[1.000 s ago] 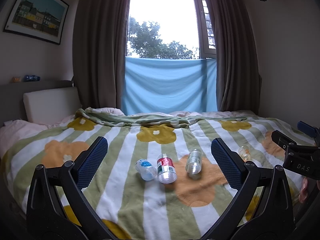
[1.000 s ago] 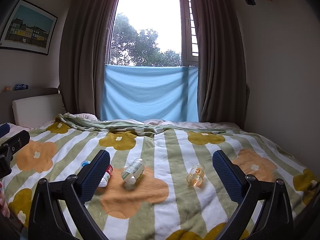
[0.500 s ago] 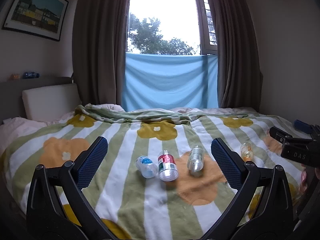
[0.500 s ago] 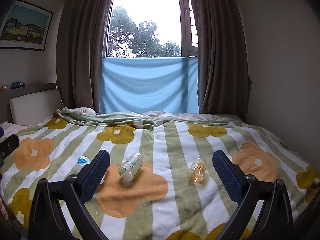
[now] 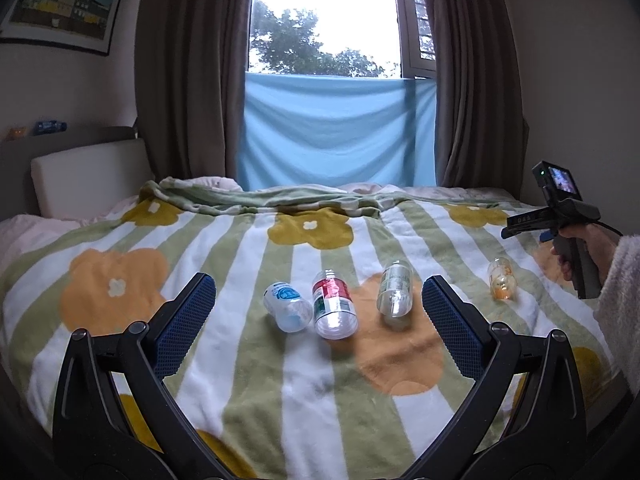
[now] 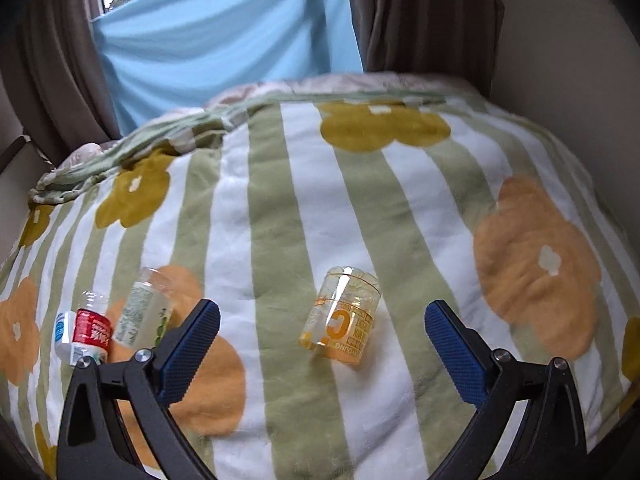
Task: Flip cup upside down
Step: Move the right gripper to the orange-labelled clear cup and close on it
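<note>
While both grippers, left (image 5: 316, 308) and right (image 6: 322, 334), gape wide, the right view blurs; its finger partly hides the bottles (image 6: 86, 334) beside the cup (image 6: 342, 320).

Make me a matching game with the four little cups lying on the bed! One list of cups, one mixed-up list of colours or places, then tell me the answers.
Cups:
1. red-label cup
2. blue-label cup
3. orange-print cup
4. green-label cup

Clues:
A. yellowish, lies alone between the open right gripper fingers
B. lies partly on an orange flower of the blanket
C. leftmost of the row in the left wrist view
D. middle of the three close together

Pairs: 1-D, 2-C, 3-A, 4-B
</note>
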Motion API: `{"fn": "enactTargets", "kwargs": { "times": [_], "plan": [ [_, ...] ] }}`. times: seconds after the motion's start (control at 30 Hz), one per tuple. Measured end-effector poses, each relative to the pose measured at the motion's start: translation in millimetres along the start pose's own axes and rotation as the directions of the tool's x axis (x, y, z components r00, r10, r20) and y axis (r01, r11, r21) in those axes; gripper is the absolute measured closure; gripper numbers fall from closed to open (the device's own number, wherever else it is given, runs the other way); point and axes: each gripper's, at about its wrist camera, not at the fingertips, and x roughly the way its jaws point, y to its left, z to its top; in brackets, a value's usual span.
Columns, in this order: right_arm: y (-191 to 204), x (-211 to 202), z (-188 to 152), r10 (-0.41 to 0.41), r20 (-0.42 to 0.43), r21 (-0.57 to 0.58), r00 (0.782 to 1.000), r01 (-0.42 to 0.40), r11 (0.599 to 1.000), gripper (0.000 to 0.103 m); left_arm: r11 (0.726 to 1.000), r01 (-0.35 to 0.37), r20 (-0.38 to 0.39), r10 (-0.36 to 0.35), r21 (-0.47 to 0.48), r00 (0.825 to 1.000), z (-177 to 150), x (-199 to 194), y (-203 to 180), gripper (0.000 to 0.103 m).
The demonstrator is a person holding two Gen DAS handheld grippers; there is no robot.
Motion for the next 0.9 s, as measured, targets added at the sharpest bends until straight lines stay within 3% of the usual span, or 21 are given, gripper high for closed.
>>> {"fn": "enactTargets", "kwargs": {
  "times": [0.17,0.4,0.53,0.73,0.9],
  "plan": [
    [-18.0,75.0,12.0,-0.017,-0.201,0.076,0.979,0.033,0.997,0.007,1.000,0.001,-0.025,-0.001,0.000,1.000,-3.6,10.9,-1.0,0.000],
    [-22.9,124.8,10.7,-0.065,-0.345,0.070,0.936,0.095,0.993,0.027,1.000,-0.008,-0.029,0.008,-0.002,1.000,-2.2,16.0,0.6,0.000],
    [-25.9,132.6,7.5,0.008,-0.378,0.138,0.926,0.047,0.989,0.042,1.000,-0.011,-0.019,0.010,-0.006,1.000,-1.8,12.3,4.2,0.000],
    [-21.8,126.6,5.9,-0.013,-0.364,0.133,0.931,0.066,0.989,0.043,1.000,-0.013,-0.015,0.013,-0.018,1.000,-0.4,8.0,10.8,0.000],
    [-0.5,96.1,10.2,0.035,-0.312,0.094,0.949,-0.005,0.996,0.043,0.999,-0.018,-0.008,0.018,-0.026,1.000,1.7,2.5,16.3,0.000]
  ]
}}
